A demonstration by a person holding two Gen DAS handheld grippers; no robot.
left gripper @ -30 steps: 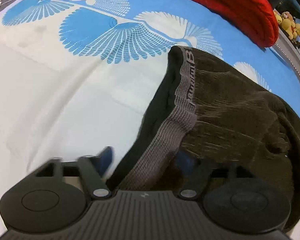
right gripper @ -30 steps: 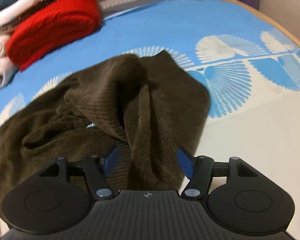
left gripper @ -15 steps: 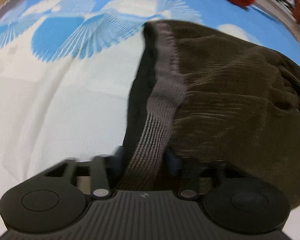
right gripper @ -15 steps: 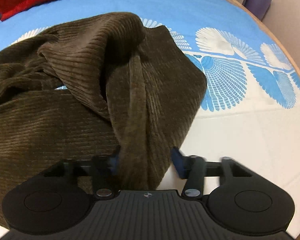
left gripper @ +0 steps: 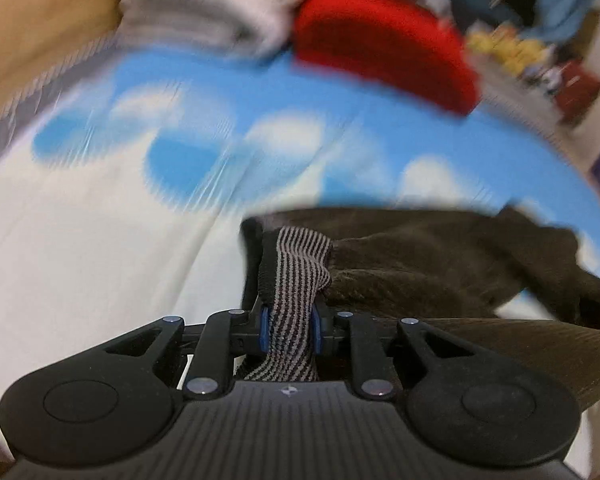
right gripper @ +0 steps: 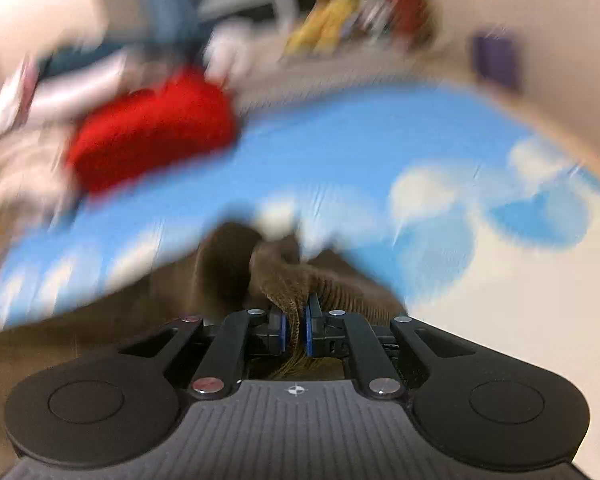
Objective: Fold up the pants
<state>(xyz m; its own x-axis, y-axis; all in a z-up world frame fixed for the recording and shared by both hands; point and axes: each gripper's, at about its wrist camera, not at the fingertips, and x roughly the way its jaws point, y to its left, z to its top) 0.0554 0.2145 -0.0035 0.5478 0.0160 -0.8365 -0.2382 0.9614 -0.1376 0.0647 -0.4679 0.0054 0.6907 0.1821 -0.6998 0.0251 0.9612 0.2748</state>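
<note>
Left gripper (left gripper: 289,330) pinches striped waistband (left gripper: 296,276) of brown corduroy pants (left gripper: 440,272). Right gripper (right gripper: 295,330) pinches a bunched pants fold (right gripper: 288,284). Pants lifted over blue-and-white bed sheet (left gripper: 100,240); background blurred.

The bed (left gripper: 100,264) carried a blue-and-white patterned sheet (right gripper: 340,152). On it lay brown corduroy pants (left gripper: 440,276), a red garment (left gripper: 380,44) and pale folded laundry (left gripper: 212,4).
</note>
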